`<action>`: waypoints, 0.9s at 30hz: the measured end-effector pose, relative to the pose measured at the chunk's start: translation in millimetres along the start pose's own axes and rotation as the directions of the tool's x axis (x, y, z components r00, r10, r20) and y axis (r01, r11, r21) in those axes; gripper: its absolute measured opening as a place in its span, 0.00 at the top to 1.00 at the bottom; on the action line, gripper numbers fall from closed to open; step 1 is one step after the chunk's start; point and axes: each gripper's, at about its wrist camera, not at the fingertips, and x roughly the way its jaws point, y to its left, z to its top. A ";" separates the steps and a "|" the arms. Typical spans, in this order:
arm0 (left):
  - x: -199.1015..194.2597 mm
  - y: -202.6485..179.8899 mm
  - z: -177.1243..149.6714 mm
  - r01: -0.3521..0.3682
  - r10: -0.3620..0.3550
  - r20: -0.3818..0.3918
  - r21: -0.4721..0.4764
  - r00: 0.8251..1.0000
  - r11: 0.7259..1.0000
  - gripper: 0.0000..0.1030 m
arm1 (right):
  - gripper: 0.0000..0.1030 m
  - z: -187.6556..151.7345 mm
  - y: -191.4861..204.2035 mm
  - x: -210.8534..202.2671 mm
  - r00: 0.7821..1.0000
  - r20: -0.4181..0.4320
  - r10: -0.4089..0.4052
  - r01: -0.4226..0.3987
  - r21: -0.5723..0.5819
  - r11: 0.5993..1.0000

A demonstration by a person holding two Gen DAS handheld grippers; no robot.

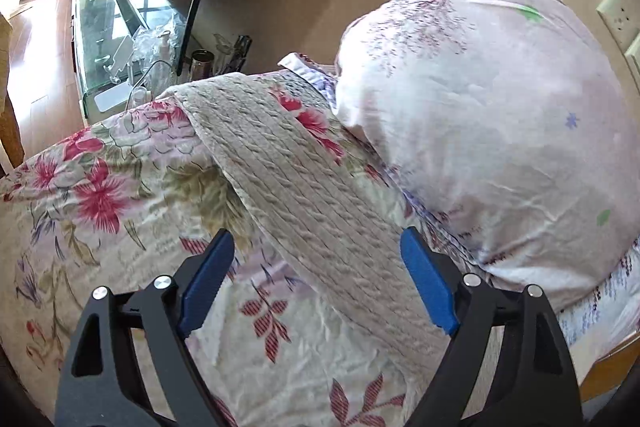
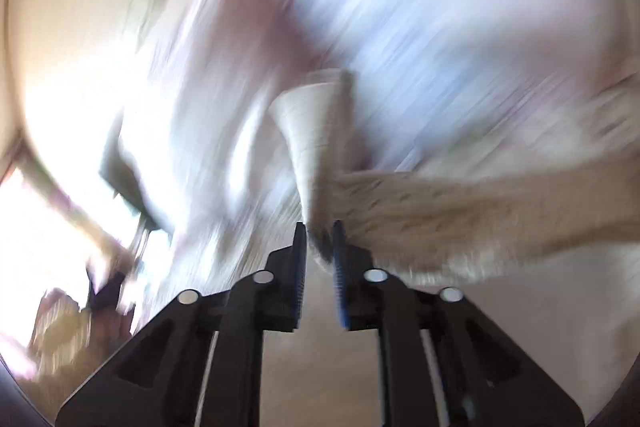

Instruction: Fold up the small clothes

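Note:
A beige cable-knit garment (image 1: 296, 179) lies as a long strip across the floral bedspread (image 1: 100, 187), running from the far edge toward me. My left gripper (image 1: 316, 251) is open and empty, its blue pads either side of the strip, just above it. In the right wrist view my right gripper (image 2: 320, 239) is shut on an edge of the same beige knit (image 2: 460, 203), which trails off to the right. A ribbed cuff (image 2: 308, 123) sticks up beyond the fingertips. That view is heavily motion-blurred.
A large pale pink pillow (image 1: 500, 107) lies at the right on the bed. A glass-topped stand (image 1: 116, 39) with bottles and jars stands beyond the bed's far edge at the left. A wall socket (image 1: 618, 15) is at the far right.

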 end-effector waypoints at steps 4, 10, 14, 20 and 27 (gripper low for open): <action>22.3 21.9 20.6 -0.034 0.032 -0.027 -0.069 0.999 0.997 0.23 | 0.59 -44.3 34.2 37.6 0.979 -0.187 0.084 -0.081 0.023 0.996; 42.8 52.9 50.8 -0.023 0.019 -0.025 -0.199 1.000 0.980 0.34 | 0.40 -34.4 -14.2 -1.8 0.987 -0.154 -0.051 0.060 0.058 0.997; 53.4 73.8 66.3 -0.021 0.013 -0.027 -0.326 1.000 0.945 0.42 | 0.40 -33.0 -46.3 -26.8 0.984 -0.126 -0.123 0.139 0.129 0.982; 67.4 97.0 83.4 -0.017 -0.002 -0.041 -0.455 0.999 0.890 0.67 | 0.40 -49.2 -57.2 -31.8 0.977 -0.131 -0.166 0.186 0.153 0.971; 29.6 18.6 90.9 0.029 -0.025 0.056 -0.084 0.998 0.996 0.95 | 0.40 -49.8 -63.8 -44.2 0.976 -0.111 -0.185 0.201 0.157 0.967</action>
